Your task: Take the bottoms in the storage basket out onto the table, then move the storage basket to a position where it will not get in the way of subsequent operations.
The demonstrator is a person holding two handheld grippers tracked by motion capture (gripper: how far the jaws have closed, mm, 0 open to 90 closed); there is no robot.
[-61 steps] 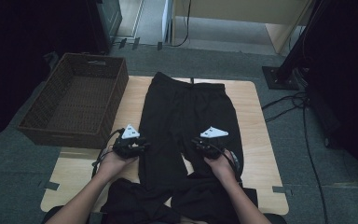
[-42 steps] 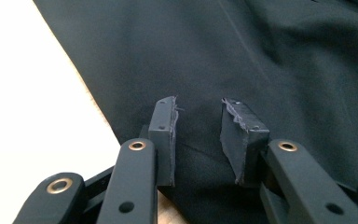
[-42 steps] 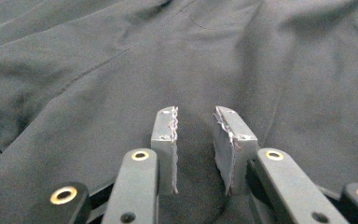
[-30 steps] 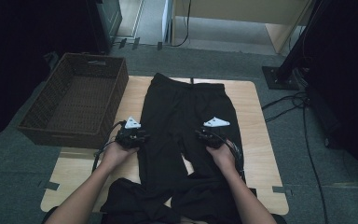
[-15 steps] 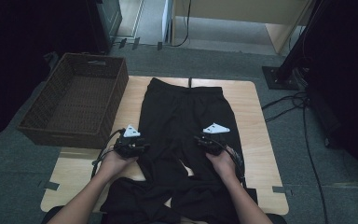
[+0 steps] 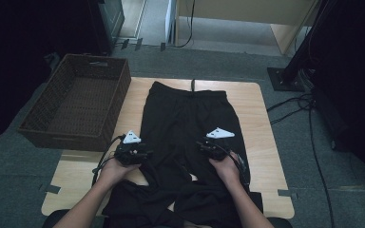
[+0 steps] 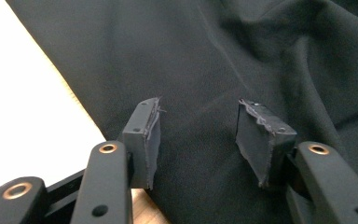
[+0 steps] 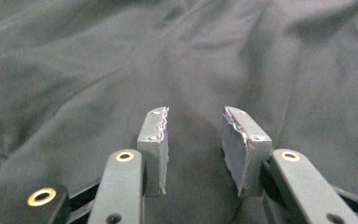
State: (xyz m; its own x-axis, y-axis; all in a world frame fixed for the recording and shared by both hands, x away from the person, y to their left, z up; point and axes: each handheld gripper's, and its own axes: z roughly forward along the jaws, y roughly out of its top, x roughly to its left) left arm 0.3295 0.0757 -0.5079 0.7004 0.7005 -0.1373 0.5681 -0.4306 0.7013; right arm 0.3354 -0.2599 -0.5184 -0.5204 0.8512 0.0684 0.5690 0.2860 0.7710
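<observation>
1. I see the black pants lying flat on the wooden table, just right of the brown basket.
2. My left gripper sits at the pants' left edge. Its jaws have just been opening and stand apart over the cloth, pinching nothing.
3. My right gripper rests on the right pant leg. Its jaws have been opening a little too, with only flat cloth under the gap.

Wooden table with garment and basket

The table carries black trousers laid lengthwise at centre; a wicker basket apparently overlaps its far-left edge.
</observation>
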